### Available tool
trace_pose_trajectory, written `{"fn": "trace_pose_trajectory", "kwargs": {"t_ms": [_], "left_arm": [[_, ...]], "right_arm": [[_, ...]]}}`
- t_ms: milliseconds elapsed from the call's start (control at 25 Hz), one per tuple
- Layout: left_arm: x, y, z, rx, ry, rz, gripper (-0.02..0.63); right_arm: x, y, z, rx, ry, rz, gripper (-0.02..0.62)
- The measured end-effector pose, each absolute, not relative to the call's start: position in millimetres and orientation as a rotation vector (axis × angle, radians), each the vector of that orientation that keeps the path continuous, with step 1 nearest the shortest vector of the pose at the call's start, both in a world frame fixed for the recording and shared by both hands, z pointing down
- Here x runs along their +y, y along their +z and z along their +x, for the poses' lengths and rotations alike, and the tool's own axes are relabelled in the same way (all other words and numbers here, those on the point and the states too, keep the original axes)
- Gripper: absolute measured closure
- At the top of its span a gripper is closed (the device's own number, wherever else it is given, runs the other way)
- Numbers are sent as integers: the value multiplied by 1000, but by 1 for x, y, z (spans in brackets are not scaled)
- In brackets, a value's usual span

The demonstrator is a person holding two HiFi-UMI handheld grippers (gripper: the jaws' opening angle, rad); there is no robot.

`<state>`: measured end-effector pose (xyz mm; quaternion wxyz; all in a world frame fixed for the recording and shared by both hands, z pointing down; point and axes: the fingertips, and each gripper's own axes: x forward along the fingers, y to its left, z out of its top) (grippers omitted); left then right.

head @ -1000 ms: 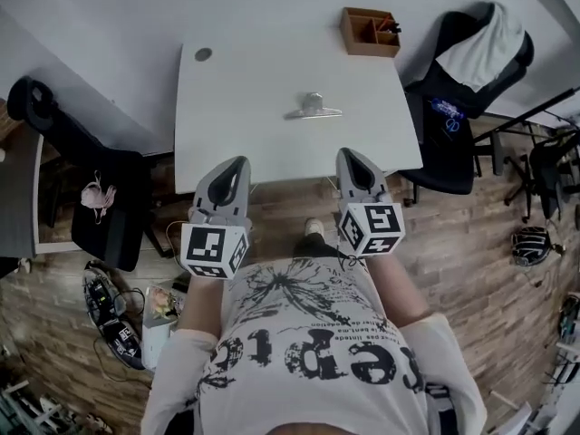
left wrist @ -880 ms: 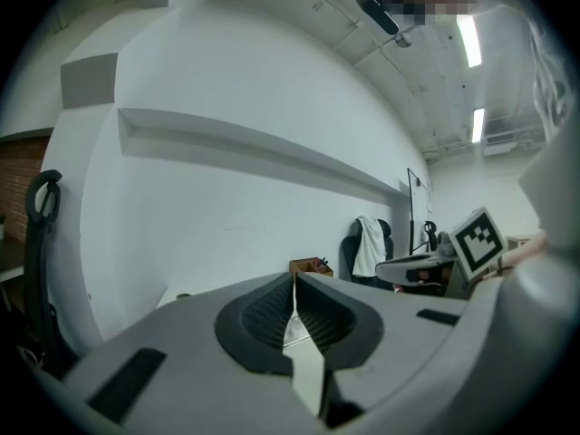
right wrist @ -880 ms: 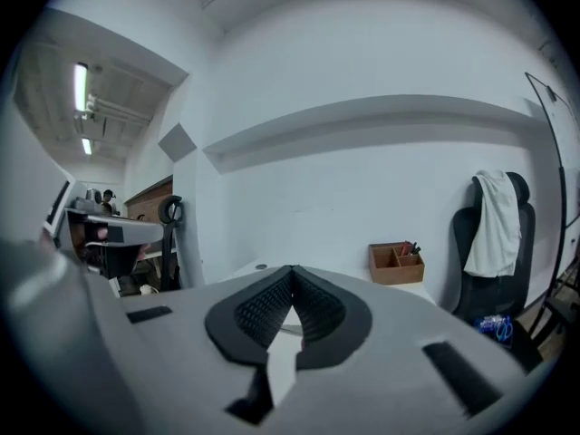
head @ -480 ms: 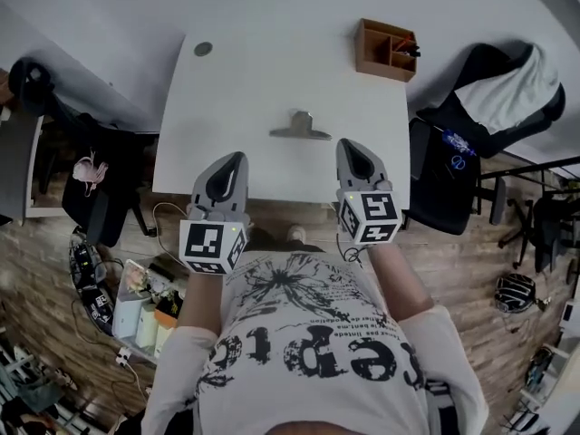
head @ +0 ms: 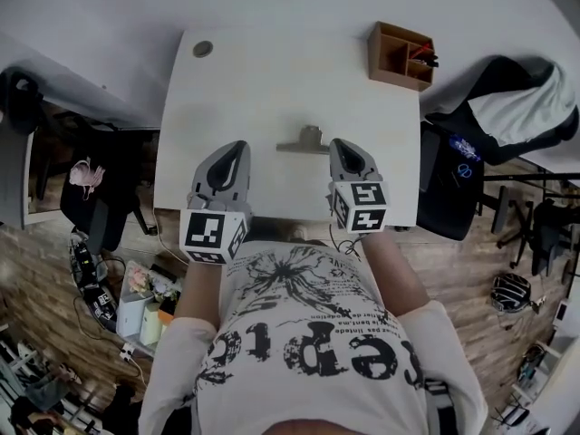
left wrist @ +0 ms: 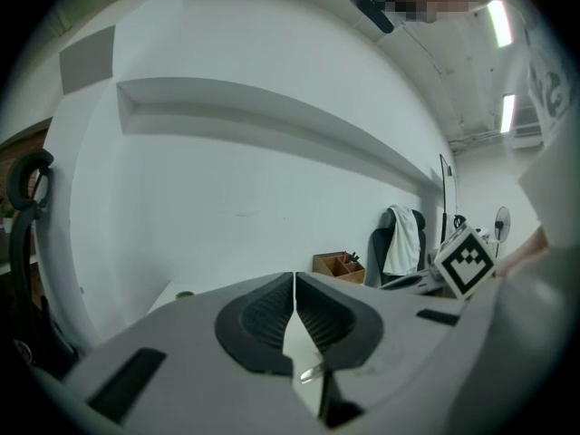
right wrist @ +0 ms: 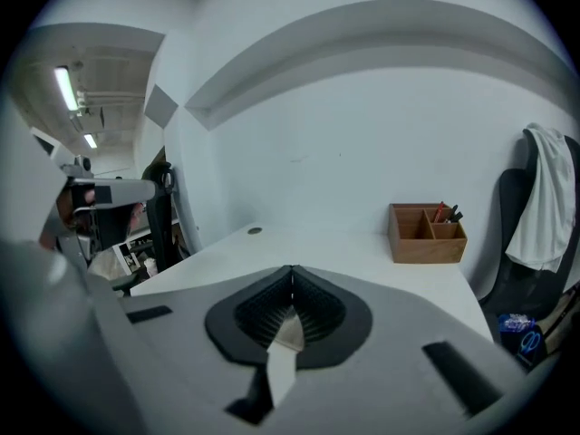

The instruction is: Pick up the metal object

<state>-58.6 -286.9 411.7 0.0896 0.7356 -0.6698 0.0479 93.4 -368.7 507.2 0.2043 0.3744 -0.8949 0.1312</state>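
Observation:
The metal object, a silver clip (head: 305,142), lies on the white table (head: 245,80) near its middle. My left gripper (head: 234,149) is over the table's near edge, down and left of the clip, its jaws shut with nothing between them. My right gripper (head: 339,146) hovers just right of the clip and a little nearer to me, shut and empty too. In the left gripper view the jaws (left wrist: 294,279) meet tip to tip, and a sliver of the clip (left wrist: 311,373) glints below them. The right gripper view shows the jaws (right wrist: 292,273) touching; the clip is hidden there.
A wooden organiser box (head: 400,55) with pens stands at the table's far right corner. A round cable hole (head: 202,50) sits at the far left. Black office chairs (head: 494,143) stand to the right, another chair (head: 86,207) to the left. Clutter lies on the wooden floor (head: 118,297).
Both grippers have moved forward over the table's near edge, closer to the clip. The view has shifted with the person's step toward the table. Jaws stayed shut.

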Motion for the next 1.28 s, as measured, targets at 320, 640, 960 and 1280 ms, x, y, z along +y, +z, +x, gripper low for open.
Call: {"fn": "trace_pose_trajectory", "kwargs": {"t_ms": [320, 640, 960, 1280], "left_arm": [[-336, 425, -92, -1900, 158, 2232, 595], [-361, 457, -121, -1816, 225, 2229, 595], [-362, 479, -142, -1793, 250, 2198, 595], [-359, 485, -146, -1765, 263, 2185, 595]], "right_arm": [[-397, 571, 59, -2316, 511, 1042, 455], [-406, 639, 46, -2103, 673, 1077, 317], [-404, 674, 44, -1964, 783, 1101, 301], [-404, 680, 42, -1905, 851, 1126, 313]]}}
